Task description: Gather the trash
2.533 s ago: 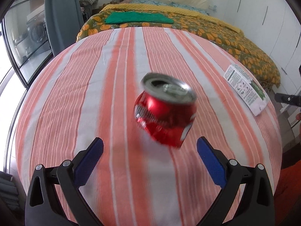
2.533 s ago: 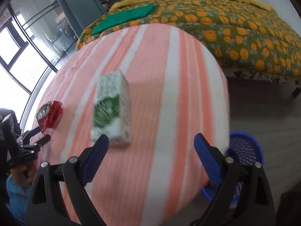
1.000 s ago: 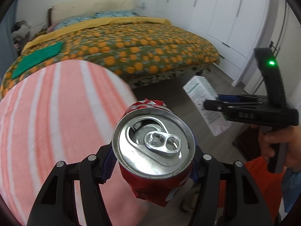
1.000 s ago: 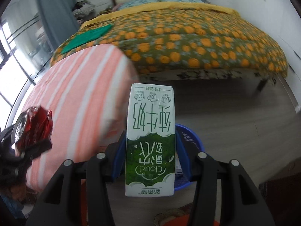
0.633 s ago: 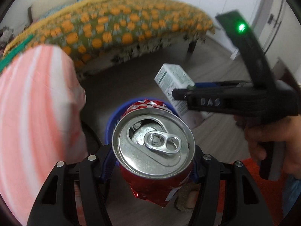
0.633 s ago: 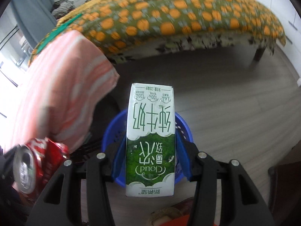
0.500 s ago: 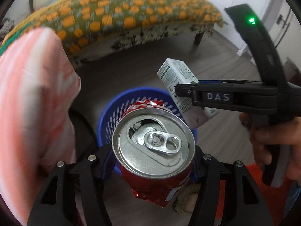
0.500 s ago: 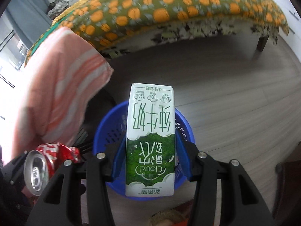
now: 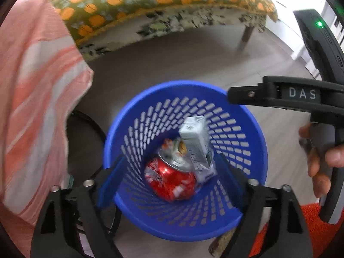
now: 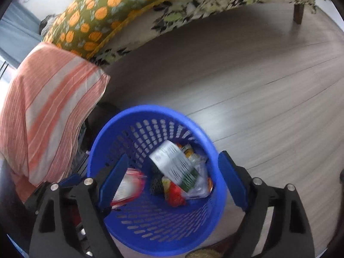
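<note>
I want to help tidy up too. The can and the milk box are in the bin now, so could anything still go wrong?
The round blue plastic bin sits right under both open grippers, so a bump might tip it. The crushed red soda can and white-green milk carton could then spill onto the floor.

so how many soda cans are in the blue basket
1 that I can make out: a crushed red can low in the blue basket, beside a milk carton. Other wrappers lie beneath, so another could be hidden.
</note>
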Tool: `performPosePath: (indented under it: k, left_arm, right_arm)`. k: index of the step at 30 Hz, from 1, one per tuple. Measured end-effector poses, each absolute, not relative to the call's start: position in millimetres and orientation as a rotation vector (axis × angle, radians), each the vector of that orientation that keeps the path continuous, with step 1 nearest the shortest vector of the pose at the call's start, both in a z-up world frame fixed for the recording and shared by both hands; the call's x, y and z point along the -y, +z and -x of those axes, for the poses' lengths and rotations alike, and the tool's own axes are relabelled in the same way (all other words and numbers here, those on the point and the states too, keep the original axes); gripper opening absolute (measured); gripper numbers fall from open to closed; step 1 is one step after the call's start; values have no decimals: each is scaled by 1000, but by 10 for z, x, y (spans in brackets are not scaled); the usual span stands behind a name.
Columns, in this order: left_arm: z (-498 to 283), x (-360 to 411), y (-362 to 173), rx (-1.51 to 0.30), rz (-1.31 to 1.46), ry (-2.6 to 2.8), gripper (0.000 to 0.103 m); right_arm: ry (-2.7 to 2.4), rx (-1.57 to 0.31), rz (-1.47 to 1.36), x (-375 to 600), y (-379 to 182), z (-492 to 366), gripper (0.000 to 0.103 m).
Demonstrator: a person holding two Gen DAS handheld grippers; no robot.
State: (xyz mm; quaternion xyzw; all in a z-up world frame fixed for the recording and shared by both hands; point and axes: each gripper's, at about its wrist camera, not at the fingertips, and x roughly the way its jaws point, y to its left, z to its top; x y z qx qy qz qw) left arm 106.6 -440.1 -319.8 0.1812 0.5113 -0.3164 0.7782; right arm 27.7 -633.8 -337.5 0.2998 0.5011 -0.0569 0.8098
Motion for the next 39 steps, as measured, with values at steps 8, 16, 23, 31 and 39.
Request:
performPosePath:
  k: [8, 16, 23, 31, 39]
  left_arm:
    - [-628, 4163, -2416, -935, -308, -722, 98]
    - [-211, 3817, -1726, -831, -345, -770, 98]
    - [7, 3631, -1507, -833, -367, -712, 98]
    - [-6, 3480, -1497, -867, -318, -697, 98]
    - [-70, 3484, -1534, -907, -313, -645, 98]
  right_arm:
    - [-261, -1016, -570, 6414, -2892, 89, 99]
    - [-323, -923, -436, 6058, -2166, 893, 99]
    - [-353, -847, -396, 5597, -1897, 1434, 99]
    - [-322, -842, -413, 5417, -1897, 1604, 98]
    - [-284, -854, -411, 5378, -1888, 1571, 98]
